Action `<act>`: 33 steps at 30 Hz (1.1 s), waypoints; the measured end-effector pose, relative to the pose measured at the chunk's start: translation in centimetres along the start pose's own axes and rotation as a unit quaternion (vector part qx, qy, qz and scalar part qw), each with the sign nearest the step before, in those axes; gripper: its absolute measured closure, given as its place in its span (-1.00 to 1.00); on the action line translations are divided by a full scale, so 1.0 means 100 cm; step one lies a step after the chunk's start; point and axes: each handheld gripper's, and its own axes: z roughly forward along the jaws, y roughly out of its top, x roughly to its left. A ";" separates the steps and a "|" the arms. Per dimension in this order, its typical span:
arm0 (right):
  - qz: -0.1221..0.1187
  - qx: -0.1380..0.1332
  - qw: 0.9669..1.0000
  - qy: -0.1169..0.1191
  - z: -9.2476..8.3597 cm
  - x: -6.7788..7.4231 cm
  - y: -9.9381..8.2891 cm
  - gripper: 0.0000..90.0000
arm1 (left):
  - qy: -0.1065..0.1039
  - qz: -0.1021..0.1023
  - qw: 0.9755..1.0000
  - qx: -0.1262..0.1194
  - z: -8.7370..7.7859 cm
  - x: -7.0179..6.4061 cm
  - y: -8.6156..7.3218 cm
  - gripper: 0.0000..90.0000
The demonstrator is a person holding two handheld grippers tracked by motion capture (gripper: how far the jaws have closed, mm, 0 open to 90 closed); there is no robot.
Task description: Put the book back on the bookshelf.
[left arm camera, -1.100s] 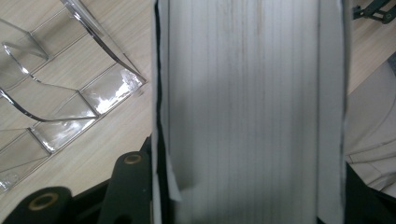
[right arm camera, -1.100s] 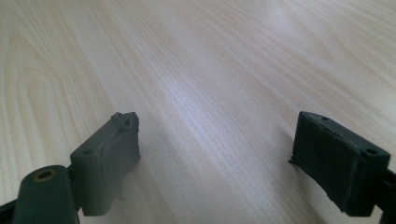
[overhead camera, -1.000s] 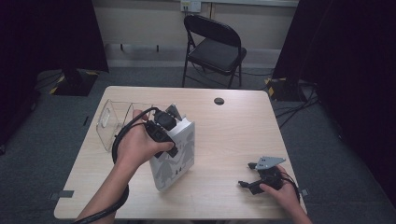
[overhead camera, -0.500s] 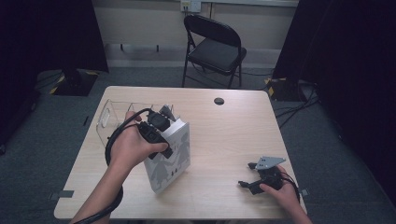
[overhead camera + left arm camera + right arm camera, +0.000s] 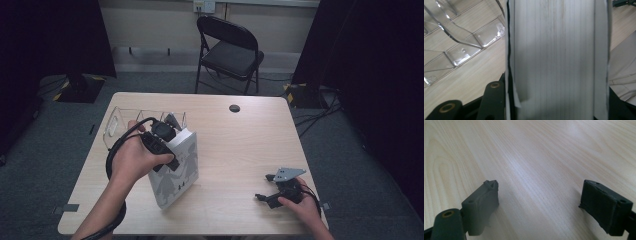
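A thick white book [image 5: 178, 170] with grey figures on its cover stands tilted on the wooden table [image 5: 240, 145], left of centre. My left gripper [image 5: 169, 136] is shut on its top edge, held by a hand. In the left gripper view the book's page edges [image 5: 556, 55] fill the space between the jaws of the left gripper [image 5: 555, 105]. A clear plastic rack [image 5: 119, 124] with dividers lies just behind and left of the book; the same rack [image 5: 461, 42] shows close by. My right gripper [image 5: 264, 187] rests open near the front right corner, with bare table between the jaws of the right gripper [image 5: 541, 202].
A small black disc [image 5: 234, 108] sits near the table's far edge. A black folding chair [image 5: 230, 50] stands beyond the table. Cables trail from both grippers. Bare wood [image 5: 536, 150] lies between book and right gripper.
My left gripper and the book have shifted left, toward the clear rack. The right gripper has stayed where it was.
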 end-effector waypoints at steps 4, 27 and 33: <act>0.000 0.000 1.000 0.000 0.000 0.000 0.000 -0.70 | -0.003 -0.007 1.000 -0.001 -0.001 0.004 -0.004 0.17; 0.000 0.000 1.000 0.000 0.000 0.000 0.000 -0.70 | 0.008 -0.026 1.000 -0.006 -0.008 0.020 -0.024 0.17; -0.001 0.000 1.000 0.000 0.000 0.000 0.000 -0.70 | 0.012 -0.027 1.000 -0.004 -0.010 0.024 -0.027 0.17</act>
